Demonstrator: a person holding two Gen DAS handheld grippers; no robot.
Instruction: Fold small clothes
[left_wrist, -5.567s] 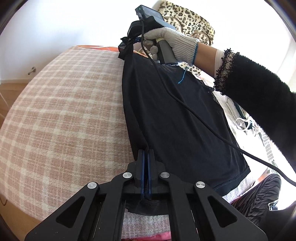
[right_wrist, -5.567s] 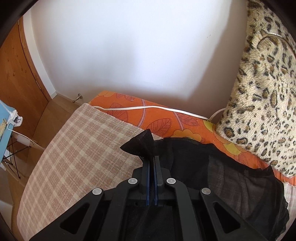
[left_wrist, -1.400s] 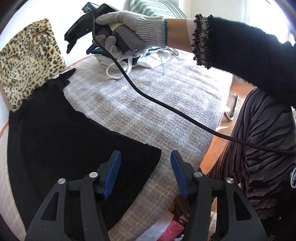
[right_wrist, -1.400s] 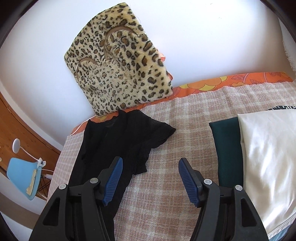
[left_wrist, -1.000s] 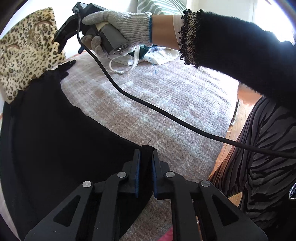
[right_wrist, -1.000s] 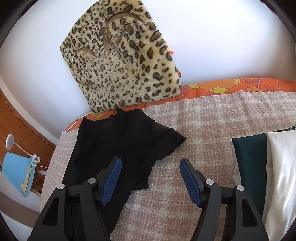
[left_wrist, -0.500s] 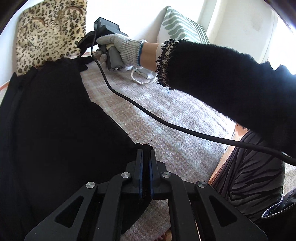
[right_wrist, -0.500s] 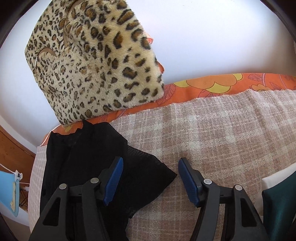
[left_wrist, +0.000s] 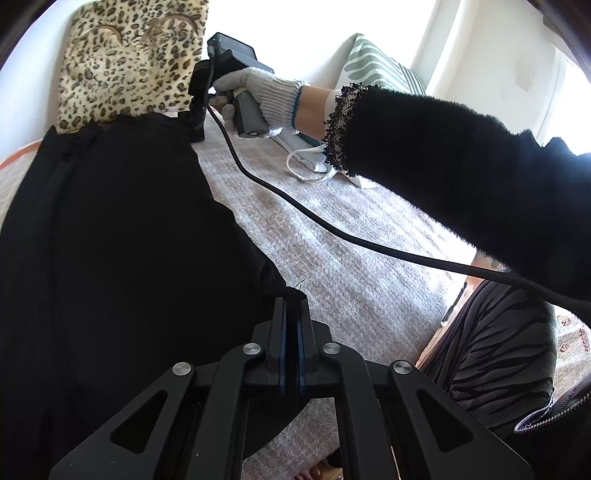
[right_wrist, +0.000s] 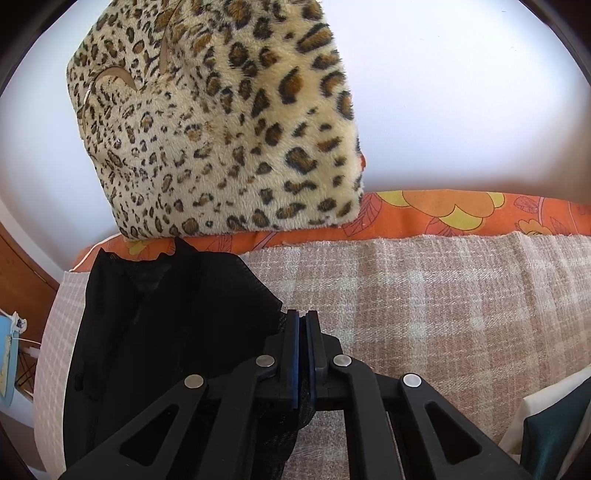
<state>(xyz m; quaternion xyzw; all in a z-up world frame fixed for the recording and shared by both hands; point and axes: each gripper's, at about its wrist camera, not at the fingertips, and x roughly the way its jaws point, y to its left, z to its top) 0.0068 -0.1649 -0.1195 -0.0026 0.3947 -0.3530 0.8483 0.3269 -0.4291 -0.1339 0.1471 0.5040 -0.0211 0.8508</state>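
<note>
A black garment (left_wrist: 122, 229) lies spread on the pink plaid blanket (left_wrist: 362, 280). My left gripper (left_wrist: 290, 299) is shut on the garment's near right corner. My right gripper (right_wrist: 303, 315) is shut on the sheer sleeve edge of the same garment (right_wrist: 173, 314) at its far end, next to the leopard cushion. In the left wrist view the right gripper (left_wrist: 197, 122) shows at the garment's far corner, held by a gloved hand (left_wrist: 258, 96).
A leopard-print cushion (right_wrist: 221, 122) leans on the white wall behind the garment. An orange floral sheet (right_wrist: 461, 214) edges the blanket. Folded white and dark green clothes (right_wrist: 554, 424) lie at right. A black cable (left_wrist: 332, 232) crosses the blanket. A striped pillow (left_wrist: 376, 62) stands far back.
Both grippers were open above the laid-out garment. The left one closed on the near corner first, then the right one came down and closed on the sleeve.
</note>
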